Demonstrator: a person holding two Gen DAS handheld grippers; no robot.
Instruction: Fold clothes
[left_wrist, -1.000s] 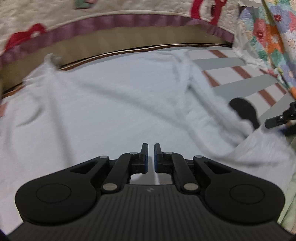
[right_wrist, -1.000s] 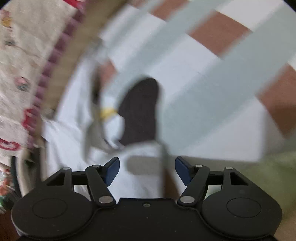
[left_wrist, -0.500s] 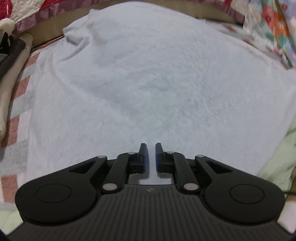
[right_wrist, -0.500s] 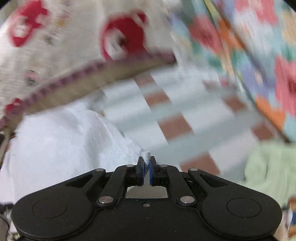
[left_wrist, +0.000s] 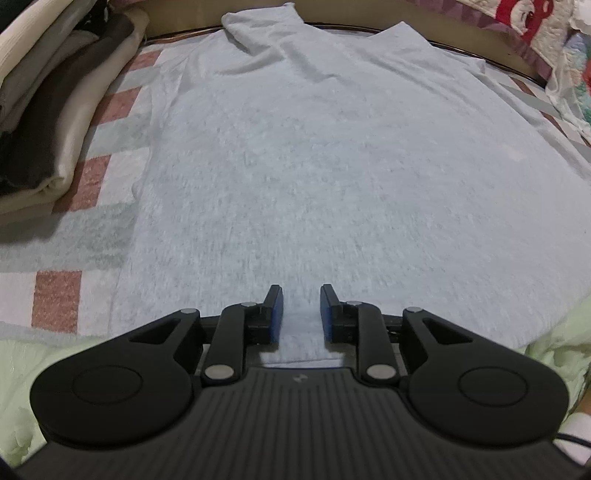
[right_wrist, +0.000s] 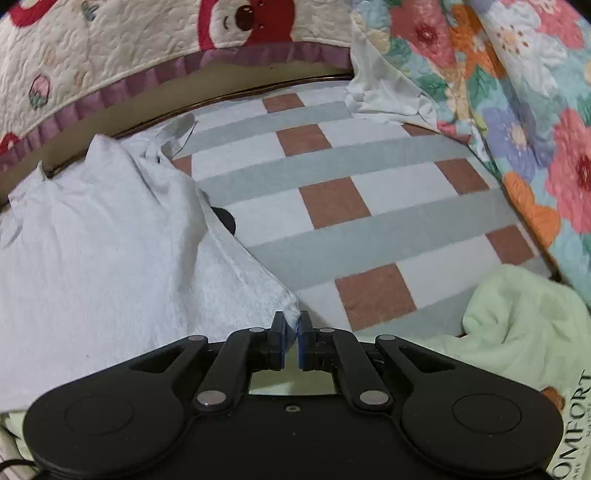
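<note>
A pale grey garment (left_wrist: 325, 155) lies spread flat on the checked blanket (left_wrist: 110, 206). My left gripper (left_wrist: 298, 295) hovers over its near hem; its jaws are opening and the cloth lies under the gap, not pinched. In the right wrist view the same garment (right_wrist: 92, 236) fills the left side. There my right gripper (right_wrist: 291, 318) is shut on the garment's near right corner, a tuft of cloth sticking up between the pads. A dark patch (right_wrist: 224, 218) shows under the garment's right edge.
A stack of folded clothes (left_wrist: 44, 110) sits at the left. A light green garment (right_wrist: 524, 332) lies at the near right and a floral quilt (right_wrist: 517, 96) rises on the right. A bear-print quilt (right_wrist: 147, 44) runs along the far edge. A white cloth (right_wrist: 384, 92) lies at the back.
The left gripper slid left across the garment and its jaws parted. The right gripper closed on the garment's corner and lifted it, and its view swung round.
</note>
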